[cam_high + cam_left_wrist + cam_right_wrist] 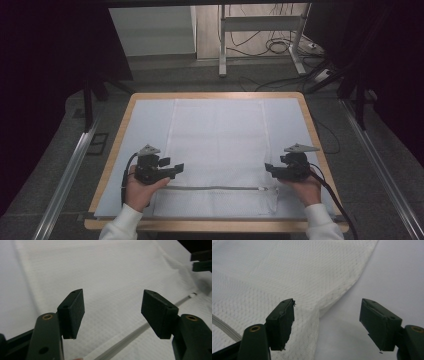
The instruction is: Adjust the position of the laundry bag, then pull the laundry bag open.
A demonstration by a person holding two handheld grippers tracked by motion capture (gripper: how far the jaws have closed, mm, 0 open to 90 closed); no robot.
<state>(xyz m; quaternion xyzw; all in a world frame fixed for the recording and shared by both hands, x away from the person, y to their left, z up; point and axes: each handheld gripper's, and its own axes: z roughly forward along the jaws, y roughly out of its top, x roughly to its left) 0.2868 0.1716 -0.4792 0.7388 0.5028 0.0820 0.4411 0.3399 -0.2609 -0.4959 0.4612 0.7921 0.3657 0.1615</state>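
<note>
Both hand-held grippers open, flanking mesh bag (220, 150) on desk (117, 150).
Left hand-held gripper (175, 169) and right hand-held gripper (269, 170) empty; zipper (215, 188) runs crosswise between them, just nearside.

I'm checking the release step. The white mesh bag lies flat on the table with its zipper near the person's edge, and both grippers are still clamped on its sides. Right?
Not quite: neither grips it. The left gripper and right gripper have open jaws with nothing pinched, as both gripper views show. The mesh bag does lie flat, zipper near the person's edge.
</note>
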